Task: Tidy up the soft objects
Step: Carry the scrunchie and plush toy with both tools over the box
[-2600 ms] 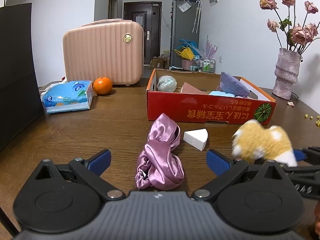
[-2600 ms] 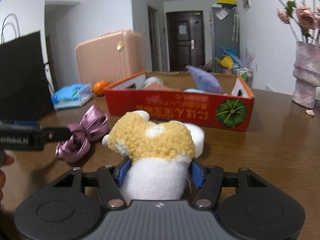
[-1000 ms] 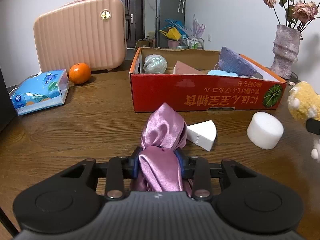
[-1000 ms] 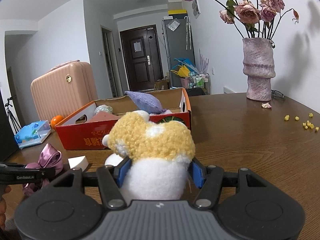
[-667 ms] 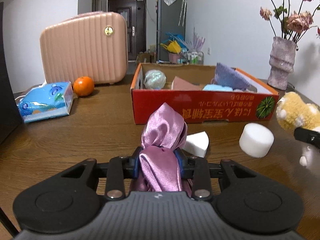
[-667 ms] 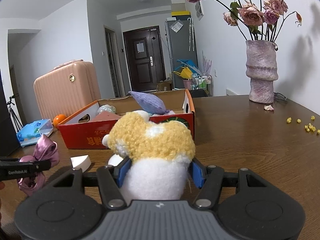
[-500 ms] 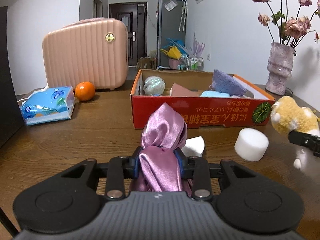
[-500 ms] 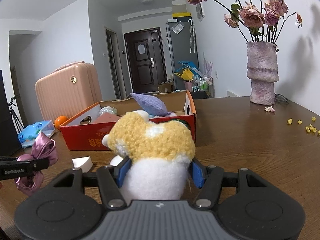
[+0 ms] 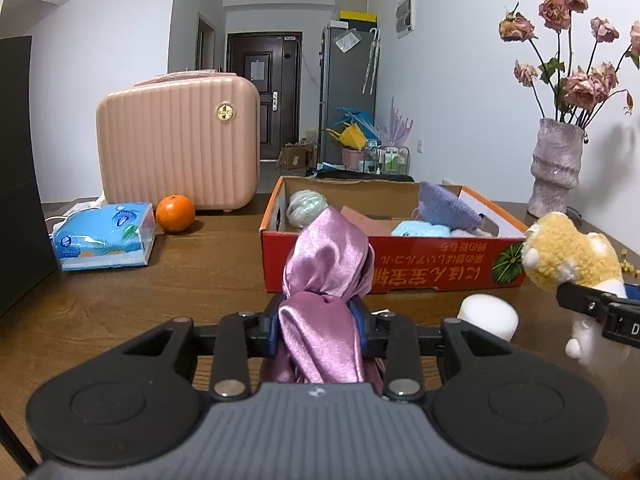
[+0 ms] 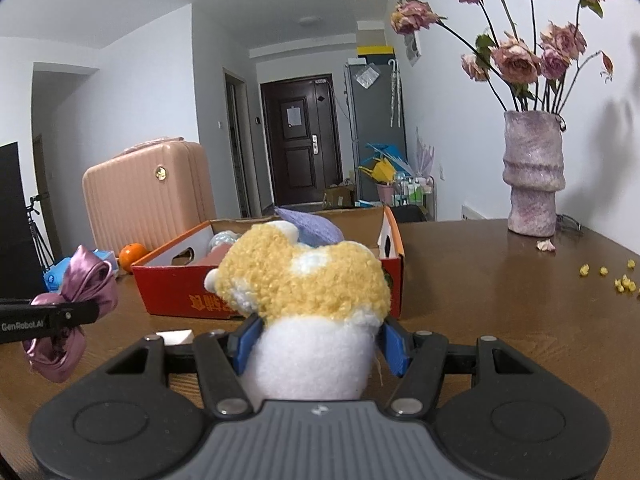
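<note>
My left gripper (image 9: 318, 322) is shut on a pink satin scrunchie (image 9: 326, 280), held above the wooden table in front of the red cardboard box (image 9: 392, 272). The same scrunchie (image 10: 70, 304) hangs off the left gripper's finger at the left of the right wrist view. My right gripper (image 10: 320, 344) is shut on a yellow and white plush toy (image 10: 308, 304), which also shows at the right edge of the left wrist view (image 9: 568, 258). The box (image 10: 180, 292) holds several soft items, among them a purple knit piece (image 9: 444, 204). A white foam cylinder (image 9: 488, 316) stands on the table.
A pink suitcase (image 9: 178, 144), an orange (image 9: 175, 213) and a blue tissue pack (image 9: 104, 236) sit at the back left. A vase of dried roses (image 10: 532, 176) stands at the right, with yellow crumbs (image 10: 616, 278) on the table near it. A white foam wedge (image 10: 174, 336) lies beside the box.
My left gripper has lifted the pink scrunchie off the table and swung it toward the box. The right gripper keeps its hold on the plush toy, nearly still.
</note>
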`<action>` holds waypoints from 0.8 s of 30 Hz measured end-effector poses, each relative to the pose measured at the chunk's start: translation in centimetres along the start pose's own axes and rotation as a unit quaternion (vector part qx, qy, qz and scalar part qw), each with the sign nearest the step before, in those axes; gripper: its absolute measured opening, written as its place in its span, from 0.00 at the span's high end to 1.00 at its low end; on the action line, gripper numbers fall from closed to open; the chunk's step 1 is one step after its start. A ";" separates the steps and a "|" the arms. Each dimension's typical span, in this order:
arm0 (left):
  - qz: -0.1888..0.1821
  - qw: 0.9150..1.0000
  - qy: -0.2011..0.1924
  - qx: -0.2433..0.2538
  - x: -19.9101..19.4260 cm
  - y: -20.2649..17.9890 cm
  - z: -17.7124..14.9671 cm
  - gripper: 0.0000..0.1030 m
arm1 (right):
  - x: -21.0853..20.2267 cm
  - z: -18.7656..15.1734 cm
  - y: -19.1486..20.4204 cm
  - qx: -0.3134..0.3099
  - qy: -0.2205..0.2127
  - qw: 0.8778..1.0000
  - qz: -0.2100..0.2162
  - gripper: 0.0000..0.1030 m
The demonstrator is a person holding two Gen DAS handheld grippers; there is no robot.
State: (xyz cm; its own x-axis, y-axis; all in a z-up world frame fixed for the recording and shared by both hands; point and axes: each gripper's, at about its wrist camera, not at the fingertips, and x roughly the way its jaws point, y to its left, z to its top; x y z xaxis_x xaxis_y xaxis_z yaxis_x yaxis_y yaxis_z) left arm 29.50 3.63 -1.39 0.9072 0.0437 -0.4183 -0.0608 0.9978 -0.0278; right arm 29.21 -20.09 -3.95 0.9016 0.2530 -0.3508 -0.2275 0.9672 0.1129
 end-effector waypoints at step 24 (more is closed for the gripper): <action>-0.002 0.999 -0.039 -0.021 1.1 -1.6 3.9 0.67 | 2.6 3.9 1.2 -0.009 -0.039 0.999 0.014 0.41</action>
State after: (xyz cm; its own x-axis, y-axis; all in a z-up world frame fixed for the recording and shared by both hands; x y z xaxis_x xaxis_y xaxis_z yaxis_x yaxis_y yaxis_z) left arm 32.25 2.24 1.70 0.9368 0.0461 -0.3468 -0.0742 0.9949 -0.0683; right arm 32.70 -18.40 -1.08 0.9211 0.2772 -0.2735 -0.2579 0.9605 0.1050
